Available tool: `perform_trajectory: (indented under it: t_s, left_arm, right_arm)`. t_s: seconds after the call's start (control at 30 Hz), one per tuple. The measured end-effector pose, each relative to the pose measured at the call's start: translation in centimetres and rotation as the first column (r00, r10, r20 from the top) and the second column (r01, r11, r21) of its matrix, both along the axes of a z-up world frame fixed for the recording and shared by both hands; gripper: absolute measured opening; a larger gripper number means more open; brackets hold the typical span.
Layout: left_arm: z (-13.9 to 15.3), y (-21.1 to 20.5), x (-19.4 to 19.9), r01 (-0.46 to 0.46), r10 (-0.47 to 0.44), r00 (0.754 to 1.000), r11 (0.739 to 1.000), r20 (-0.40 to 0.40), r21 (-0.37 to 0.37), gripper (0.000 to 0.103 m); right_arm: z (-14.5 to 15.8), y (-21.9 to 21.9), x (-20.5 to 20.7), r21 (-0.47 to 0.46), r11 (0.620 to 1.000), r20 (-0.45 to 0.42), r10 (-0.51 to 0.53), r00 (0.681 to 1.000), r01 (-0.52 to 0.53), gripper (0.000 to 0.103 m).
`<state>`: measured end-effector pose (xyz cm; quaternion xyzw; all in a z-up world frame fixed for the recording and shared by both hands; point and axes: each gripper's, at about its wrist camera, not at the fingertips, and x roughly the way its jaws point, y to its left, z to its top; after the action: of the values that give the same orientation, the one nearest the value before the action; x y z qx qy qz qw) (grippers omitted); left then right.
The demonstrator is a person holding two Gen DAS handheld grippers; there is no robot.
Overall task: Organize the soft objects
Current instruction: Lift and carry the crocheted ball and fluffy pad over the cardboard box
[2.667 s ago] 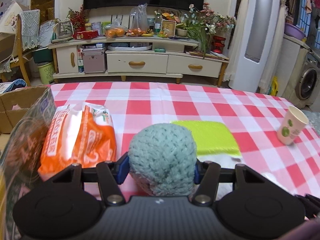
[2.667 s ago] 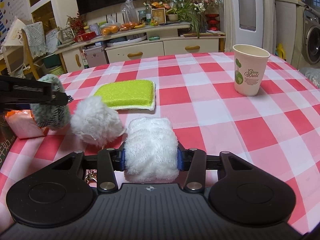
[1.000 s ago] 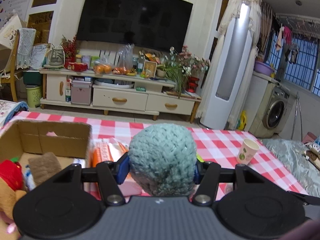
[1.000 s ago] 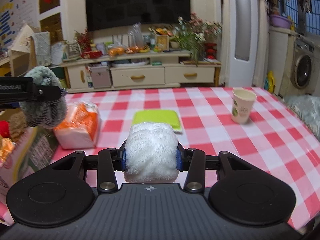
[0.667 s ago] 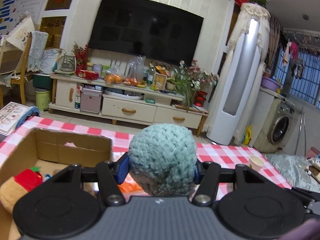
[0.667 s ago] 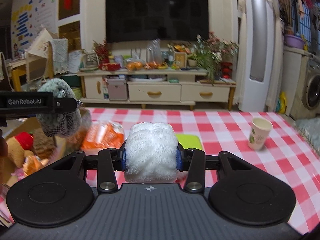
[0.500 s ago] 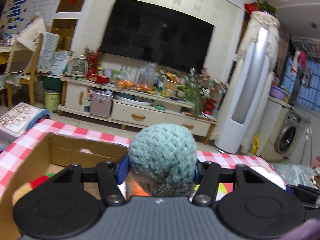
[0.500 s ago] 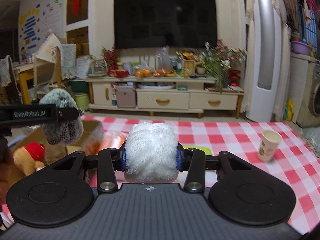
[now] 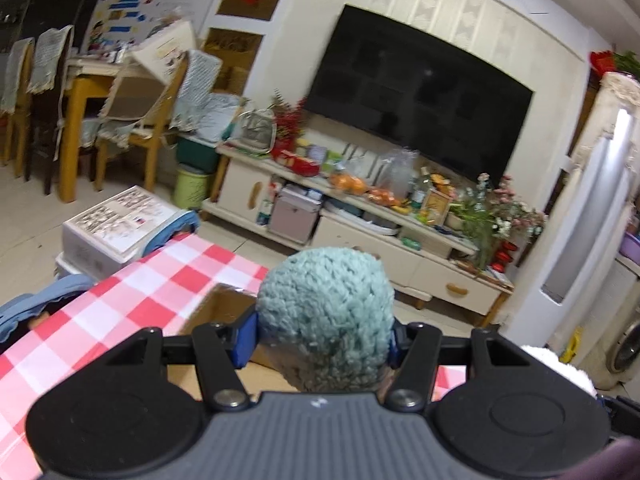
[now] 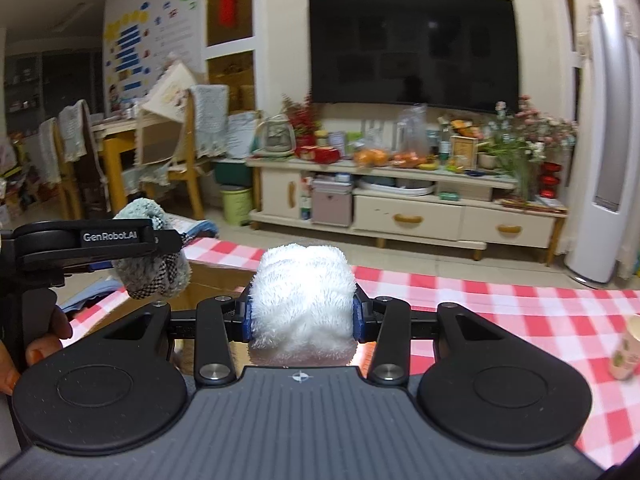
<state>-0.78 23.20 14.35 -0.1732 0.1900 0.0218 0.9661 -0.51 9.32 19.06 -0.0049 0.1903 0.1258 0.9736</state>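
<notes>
Left wrist view looks over a desk [image 9: 132, 300] covered in red-and-white checked cloth, with a brown cardboard box [image 9: 224, 308] standing on it just beyond the left claw [image 9: 322, 336]. Behind lies a living room: a large dark television [image 9: 416, 100] on a pale wall, a cream cabinet [image 9: 360, 236] crowded with oranges, bags and flowers, and wooden chairs [image 9: 132, 120] draped in cloth at the far left.

That left claw is pinching a teal knitted ball [image 9: 324, 316], round, with a chunky looped yarn surface, pressed between the blue pads and held above the box's near edge. A patch of white fluff shows at the lower right edge of this view.

Right wrist view shows what that fluff is: a white plush roll [image 10: 302, 300], shaggy like a thick towel, squeezed between the pads of the right claw [image 10: 302, 316] and held above the desk beside the box. It also shows the left claw [image 10: 160, 244] from the side, its black arm lettered in white, and reveals that the knitted ball [image 10: 150, 264] has a dark checked patch underneath. A person's fingers [image 10: 44, 344] grip the left handle at the frame's edge. A paper cup [image 10: 626, 348], blurred, stands on the checked cloth at the far right, well apart from the box.
</notes>
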Motion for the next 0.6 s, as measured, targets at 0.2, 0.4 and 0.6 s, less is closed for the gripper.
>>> perform_trajectory:
  t_s: [0.2, 0.4, 0.6]
  left_arm:
    - [-1.0, 1.5, 1.6, -0.044, 0.044, 0.997, 0.999, -0.056, 0.002, 0.058]
    - [-1.8, 2.3, 2.8, -0.056, 0.055, 0.992, 0.998, -0.11, -0.009, 0.058]
    - [-2.3, 2.2, 3.5, -0.059, 0.058, 0.988, 0.998, -0.143, -0.001, 0.058]
  right_arm:
    - [-0.7, 1.5, 3.2, -0.005, 0.998, -0.036, 0.062, 0.997, -0.062, 0.053]
    - [-2.4, 2.2, 7.0, 0.038, 0.993, -0.122, 0.112, 0.986, -0.109, 0.053]
    - [-3.8, 2.3, 7.5, 0.073, 0.989, -0.156, 0.136, 0.978, -0.126, 0.053]
